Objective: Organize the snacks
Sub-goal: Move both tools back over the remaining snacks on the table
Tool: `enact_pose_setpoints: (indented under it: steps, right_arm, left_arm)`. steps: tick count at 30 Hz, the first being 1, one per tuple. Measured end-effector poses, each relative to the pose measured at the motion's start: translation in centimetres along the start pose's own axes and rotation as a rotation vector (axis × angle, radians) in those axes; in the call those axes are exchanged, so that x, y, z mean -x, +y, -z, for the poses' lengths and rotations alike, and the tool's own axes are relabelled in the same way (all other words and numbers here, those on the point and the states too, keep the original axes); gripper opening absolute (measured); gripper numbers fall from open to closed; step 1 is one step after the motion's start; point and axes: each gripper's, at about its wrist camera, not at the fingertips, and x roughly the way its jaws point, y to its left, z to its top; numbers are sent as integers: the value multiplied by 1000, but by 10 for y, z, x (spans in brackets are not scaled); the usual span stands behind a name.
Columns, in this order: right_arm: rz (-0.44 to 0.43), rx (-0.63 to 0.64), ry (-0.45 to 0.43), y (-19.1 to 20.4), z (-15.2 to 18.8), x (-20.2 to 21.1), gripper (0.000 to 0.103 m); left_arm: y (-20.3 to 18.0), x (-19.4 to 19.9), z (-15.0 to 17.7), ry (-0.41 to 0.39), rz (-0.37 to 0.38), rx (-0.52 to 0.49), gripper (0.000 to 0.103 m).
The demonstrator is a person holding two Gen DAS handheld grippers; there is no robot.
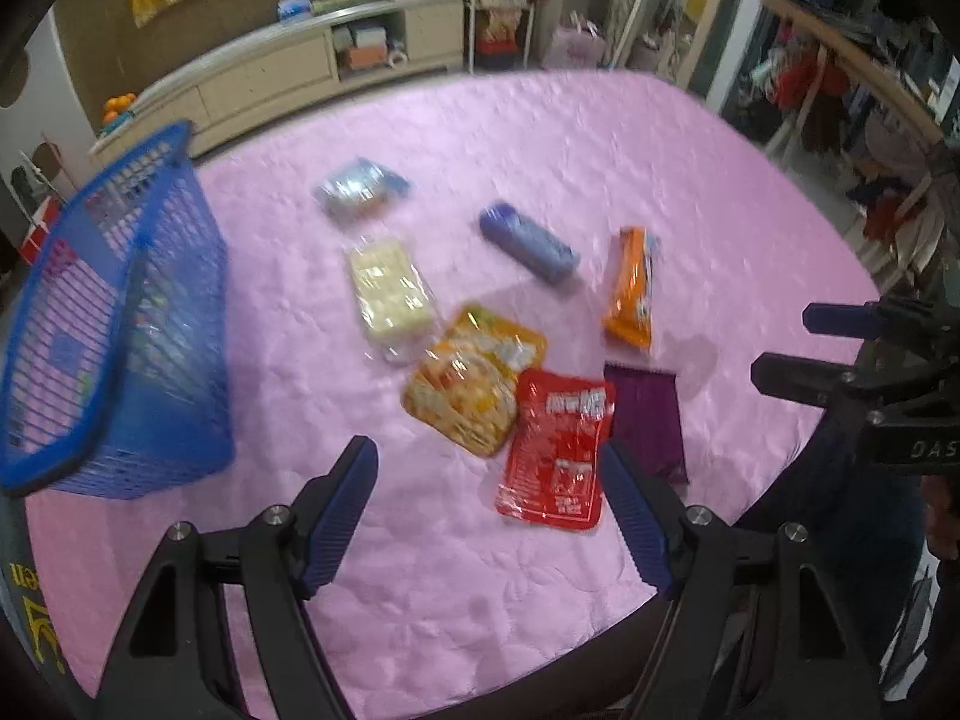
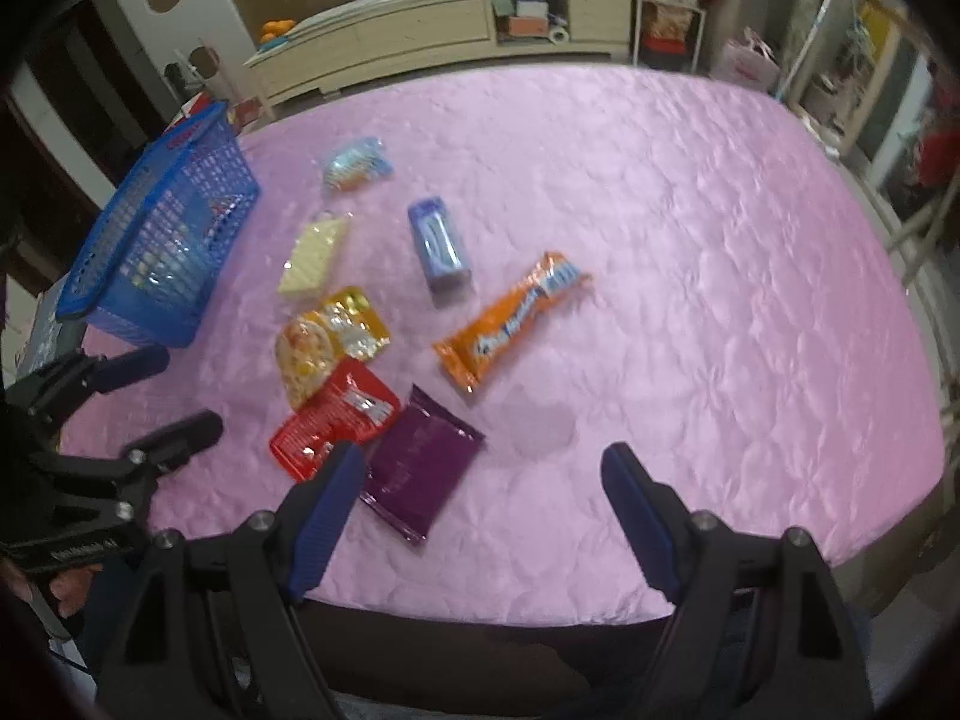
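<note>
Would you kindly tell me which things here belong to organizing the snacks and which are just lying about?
For the job:
blue plastic mesh basket
red foil pouch
purple flat packet
long orange wrapper
pale yellow wafer pack

Lying about:
cream low cabinet
white wire rack

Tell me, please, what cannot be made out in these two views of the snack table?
- Blue basket contents: both views, blurred behind the mesh wall.
- Red packet print: left wrist view, too blurred to read.
- Red packet's near corner: right wrist view, hidden by the right hand-held gripper finger.
- Purple packet: left wrist view, partly covered by the left hand-held gripper finger.
- Orange wrapper lettering: right wrist view, blurred.
</note>
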Motion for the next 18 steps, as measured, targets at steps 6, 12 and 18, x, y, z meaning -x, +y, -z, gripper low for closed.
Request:
enact_pose_setpoints:
  steps: [6, 12, 18]
  right_arm:
    - [-32, -35, 35, -11, 12, -19, 85]
    - [-14, -60, 62, -24, 17, -33, 85]
    - [-13, -66, 82, -27, 20, -42, 85]
  left_arm:
    - [-17, -38, 4, 93, 2, -79, 85]
    - [-26, -63, 2, 152, 46, -105, 87]
    - [-33, -86, -7, 187, 57, -117, 94]
